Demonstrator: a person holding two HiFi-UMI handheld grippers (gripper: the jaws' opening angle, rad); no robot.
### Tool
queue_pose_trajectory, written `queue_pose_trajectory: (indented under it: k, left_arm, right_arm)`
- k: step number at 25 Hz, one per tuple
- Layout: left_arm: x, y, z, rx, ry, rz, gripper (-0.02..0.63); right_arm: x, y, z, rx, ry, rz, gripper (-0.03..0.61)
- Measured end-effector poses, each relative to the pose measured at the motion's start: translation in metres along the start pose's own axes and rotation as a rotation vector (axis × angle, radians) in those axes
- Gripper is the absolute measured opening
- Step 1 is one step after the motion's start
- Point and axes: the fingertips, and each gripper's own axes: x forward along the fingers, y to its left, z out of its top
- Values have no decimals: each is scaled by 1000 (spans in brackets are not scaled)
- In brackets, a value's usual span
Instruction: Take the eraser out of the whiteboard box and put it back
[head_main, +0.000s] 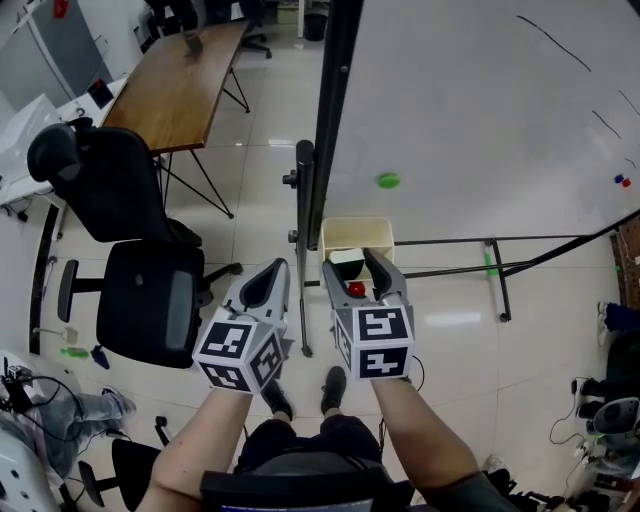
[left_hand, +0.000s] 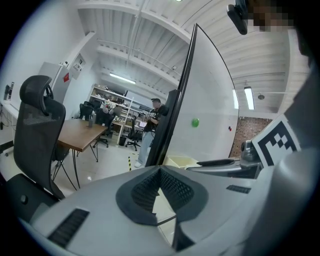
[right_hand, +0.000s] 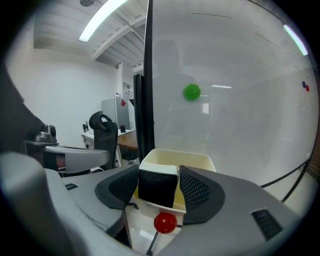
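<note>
The eraser (right_hand: 157, 189), black felt with a white top, sits between the pads of my right gripper (right_hand: 157, 175), which is shut on it. It is held just in front of the cream whiteboard box (right_hand: 176, 157), near the front rim. In the head view the eraser (head_main: 347, 262) and right gripper (head_main: 362, 272) are at the near end of the box (head_main: 357, 232), which hangs at the whiteboard's lower left. A small red ball (right_hand: 165, 222) shows below the eraser. My left gripper (head_main: 268, 288) hangs beside the box, shut and empty.
The whiteboard (head_main: 480, 120) carries a green magnet (head_main: 388, 181), and its black stand post (head_main: 304, 200) is between the grippers. A black office chair (head_main: 130, 260) and a wooden table (head_main: 180, 80) stand to the left. A person (left_hand: 150, 131) stands far off.
</note>
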Motion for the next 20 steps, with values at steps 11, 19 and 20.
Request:
queue_pose_trajectory:
  k: [11, 19, 20]
  left_arm:
    - [-51, -36, 117, 107, -157, -21, 15]
    - [-110, -76, 201, 156, -299, -101, 14]
    - [-115, -79, 206, 167, -309, -103, 14]
  right_arm:
    - [-66, 11, 115, 18, -179, 40, 287]
    - [-138, 33, 212, 7, -401, 94, 37]
    - [-145, 37, 220, -6, -422, 101, 6]
